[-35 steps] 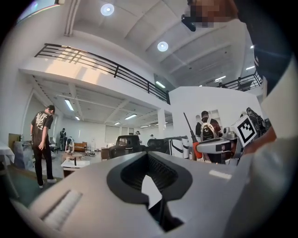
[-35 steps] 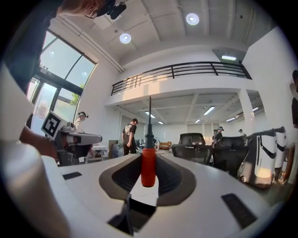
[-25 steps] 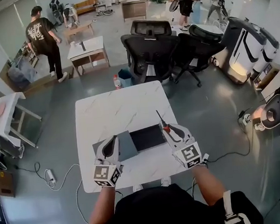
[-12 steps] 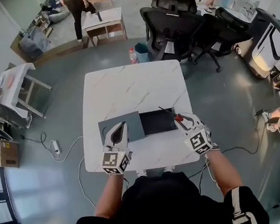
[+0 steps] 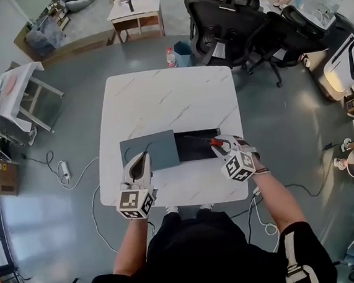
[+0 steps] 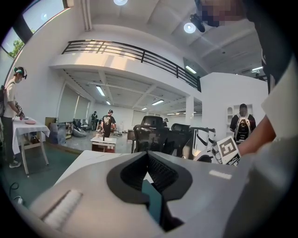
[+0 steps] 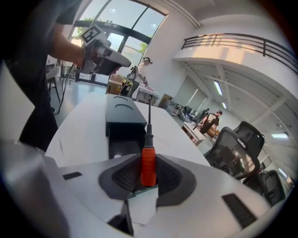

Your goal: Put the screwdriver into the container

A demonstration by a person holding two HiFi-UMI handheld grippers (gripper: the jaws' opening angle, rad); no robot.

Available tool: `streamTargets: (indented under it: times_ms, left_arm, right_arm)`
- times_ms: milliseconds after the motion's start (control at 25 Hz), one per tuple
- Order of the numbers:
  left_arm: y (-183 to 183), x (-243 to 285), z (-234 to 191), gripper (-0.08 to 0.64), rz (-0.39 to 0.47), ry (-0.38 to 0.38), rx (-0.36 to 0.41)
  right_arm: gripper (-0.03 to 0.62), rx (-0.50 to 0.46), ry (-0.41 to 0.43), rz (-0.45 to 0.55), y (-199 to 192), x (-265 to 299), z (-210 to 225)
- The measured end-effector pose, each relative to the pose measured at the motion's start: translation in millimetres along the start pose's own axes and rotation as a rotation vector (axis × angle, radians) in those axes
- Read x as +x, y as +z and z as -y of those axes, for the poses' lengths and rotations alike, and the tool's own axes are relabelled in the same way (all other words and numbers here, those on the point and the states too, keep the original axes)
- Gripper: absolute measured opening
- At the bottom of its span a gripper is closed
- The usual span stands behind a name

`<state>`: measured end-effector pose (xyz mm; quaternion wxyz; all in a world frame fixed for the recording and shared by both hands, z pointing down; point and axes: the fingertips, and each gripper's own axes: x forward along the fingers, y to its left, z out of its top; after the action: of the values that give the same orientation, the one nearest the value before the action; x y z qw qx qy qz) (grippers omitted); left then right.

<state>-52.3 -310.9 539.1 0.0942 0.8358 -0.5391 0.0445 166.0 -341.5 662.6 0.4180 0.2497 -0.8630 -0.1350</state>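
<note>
Right fingers (image 7: 171, 177) pinch the red-handled steel screwdriver (image 7: 148, 165), left fingers (image 6: 161, 173) the grey flat lid (image 5: 159, 147). I'd lower the tool level into the black rectangular container (image 5: 194, 154) at ten o'clock.

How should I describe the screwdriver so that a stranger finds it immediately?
On the white marble-patterned square table sits an open black rectangular container. Over it the right tongs grip the screwdriver: thin dark shaft, orange-red handle, unlike the flat grey lid beside.

butt of the screwdriver (image 7: 148, 158) out of sight inside the right claw (image 7: 147, 172), near end of the container (image 7: 122, 139) behind it
</note>
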Motion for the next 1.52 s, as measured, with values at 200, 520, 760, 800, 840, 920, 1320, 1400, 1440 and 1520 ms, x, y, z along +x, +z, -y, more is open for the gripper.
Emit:
streamTargets:
  times_ms: [200,520,760,800,840,920,1320,1400,1440,1520]
  left_arm:
    - [-11,-8,1,0.009,-0.018,0.014,-0.012]
    - [-11,-18,-19,0.009,-0.013,0.059,-0.018]
    - [-6,-21,-37,0.009,0.007,0.091,-0.016]
    - [-6,-21,-39,0.009,0.007,0.096,-0.018]
    - [-6,-21,-40,0.009,0.007,0.100,-0.021]
    - [-5,-22,-39,0.009,0.011,0.103,-0.026]
    - [8,-22,-41,0.009,0.029,0.098,-0.009]
    - [9,-22,-40,0.009,0.030,0.094,-0.005]
    - [9,-22,-40,0.009,0.029,0.092,-0.002]
    - [8,-22,-38,0.009,0.024,0.090,0.000]
  right_arm:
    - [0.098,-0.101,0.107,-0.114,-23,24,-15]
    - [0.098,-0.174,0.206,-0.232,-34,60,-25]
    - [0.098,-0.211,0.307,-0.302,-44,75,-44]
    - [0.098,-0.217,0.317,-0.316,-45,77,-45]
    - [0.098,-0.221,0.331,-0.331,-47,79,-48]
    - [0.098,-0.231,0.358,-0.356,-52,81,-53]
    - [0.103,-0.218,0.344,-0.374,-48,84,-52]
    - [0.112,-0.203,0.329,-0.353,-44,79,-49]
    - [0.125,-0.201,0.319,-0.341,-41,75,-46]
    - [0.135,-0.199,0.292,-0.310,-32,63,-41]
